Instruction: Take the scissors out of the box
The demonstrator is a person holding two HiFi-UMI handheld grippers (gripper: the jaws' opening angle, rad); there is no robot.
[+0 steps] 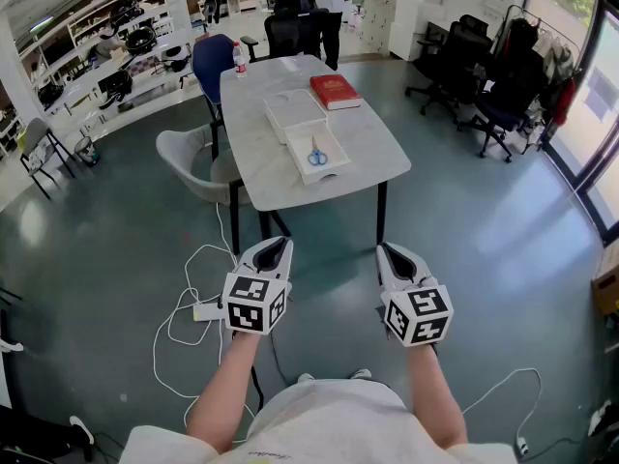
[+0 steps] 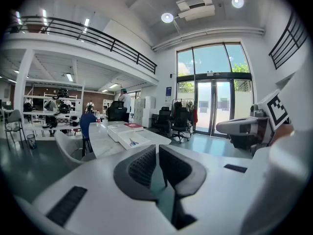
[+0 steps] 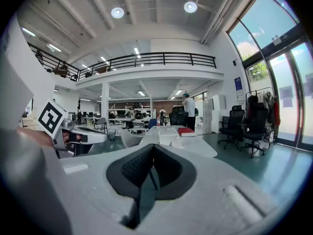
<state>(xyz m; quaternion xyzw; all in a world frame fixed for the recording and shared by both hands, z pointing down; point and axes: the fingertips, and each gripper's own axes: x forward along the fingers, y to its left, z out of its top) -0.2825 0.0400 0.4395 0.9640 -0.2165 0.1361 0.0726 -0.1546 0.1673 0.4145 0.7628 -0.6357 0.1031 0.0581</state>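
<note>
White grippers held low over grey-green floor, well short of table. Left gripper: jaws together, nothing between them. Right gripper: jaws together too, empty. White cable looped on floor beside left one. Beyond, pale marble-look table; at its near end, open white box with blue-handled scissors lying inside. Behind it second white box, then red book, bottle at far edge. Person standing past table.
</note>
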